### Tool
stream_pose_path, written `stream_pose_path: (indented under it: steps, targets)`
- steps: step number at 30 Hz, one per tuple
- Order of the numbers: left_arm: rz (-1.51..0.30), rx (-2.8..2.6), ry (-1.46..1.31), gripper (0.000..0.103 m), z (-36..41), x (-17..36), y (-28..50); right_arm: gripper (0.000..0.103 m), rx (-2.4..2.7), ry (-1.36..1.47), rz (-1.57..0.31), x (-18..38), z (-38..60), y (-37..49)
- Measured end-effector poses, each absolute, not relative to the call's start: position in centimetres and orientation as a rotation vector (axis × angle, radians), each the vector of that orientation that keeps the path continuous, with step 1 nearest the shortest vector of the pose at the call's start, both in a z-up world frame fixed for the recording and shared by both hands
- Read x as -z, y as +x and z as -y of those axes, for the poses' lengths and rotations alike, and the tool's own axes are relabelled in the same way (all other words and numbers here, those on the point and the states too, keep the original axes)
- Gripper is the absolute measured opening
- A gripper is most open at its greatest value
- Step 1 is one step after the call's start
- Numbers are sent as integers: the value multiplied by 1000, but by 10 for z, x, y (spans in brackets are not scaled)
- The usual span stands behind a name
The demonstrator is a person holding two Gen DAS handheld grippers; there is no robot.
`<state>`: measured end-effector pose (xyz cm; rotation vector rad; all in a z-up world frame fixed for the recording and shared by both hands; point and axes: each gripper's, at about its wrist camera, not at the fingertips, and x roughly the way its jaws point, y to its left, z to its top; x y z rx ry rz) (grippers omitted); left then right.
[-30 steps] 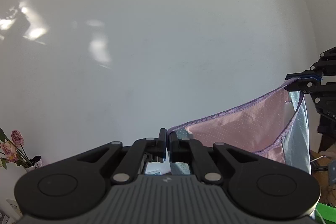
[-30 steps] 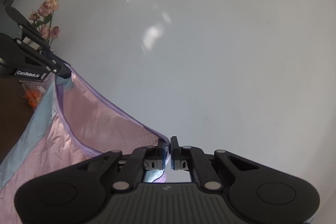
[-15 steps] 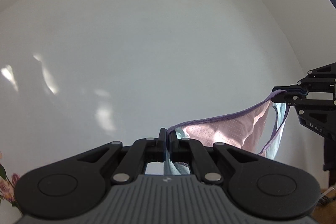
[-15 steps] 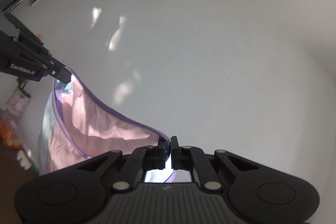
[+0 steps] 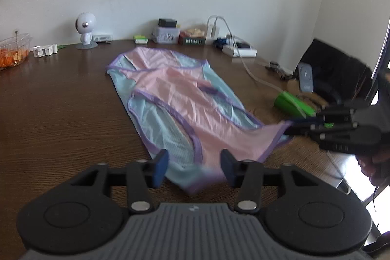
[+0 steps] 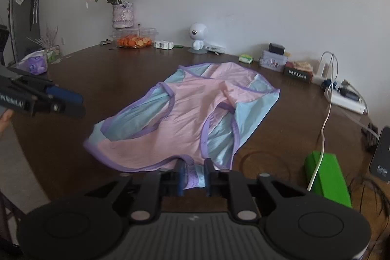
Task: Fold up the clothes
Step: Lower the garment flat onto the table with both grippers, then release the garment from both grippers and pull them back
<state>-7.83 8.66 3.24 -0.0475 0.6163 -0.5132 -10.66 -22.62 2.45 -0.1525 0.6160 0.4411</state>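
A pink and light-blue sleeveless garment with purple trim (image 5: 185, 99) lies spread along the dark wooden table (image 5: 61, 118), its far end toward the wall and its near end at the table edge. The left gripper (image 5: 192, 168) has its jaws spread wide, the near hem of the garment lying loose between them without being pinched. The right gripper (image 6: 193, 174) has its jaws partly closed with a bunched corner of the hem sitting between the pads; in the left wrist view that corner (image 5: 280, 133) is drawn up off the table to the tips, so it appears held, though the grip looks loose. Along the wall stand a small white robot figurine (image 5: 85, 28), a clear container of orange food (image 6: 134, 39), a vase of dried roses (image 6: 121, 14) and a white power strip (image 5: 240, 51) with cables. A green box (image 6: 326, 177) lies near the right gripper.
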Motion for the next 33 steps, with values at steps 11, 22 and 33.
stream_pose_path:
  steps: [11,22,33]
  targets:
    - [-697,270,-23,62,-47,-12,39,41,-304,-127,-587,-40,221,10]
    - [-732,189,-64,20,-59,15,107,29,-266,-113,-681,5,203,87]
    - [-694,87,-203,4,-101,2,93,2,-140,177,-623,-1,267,85]
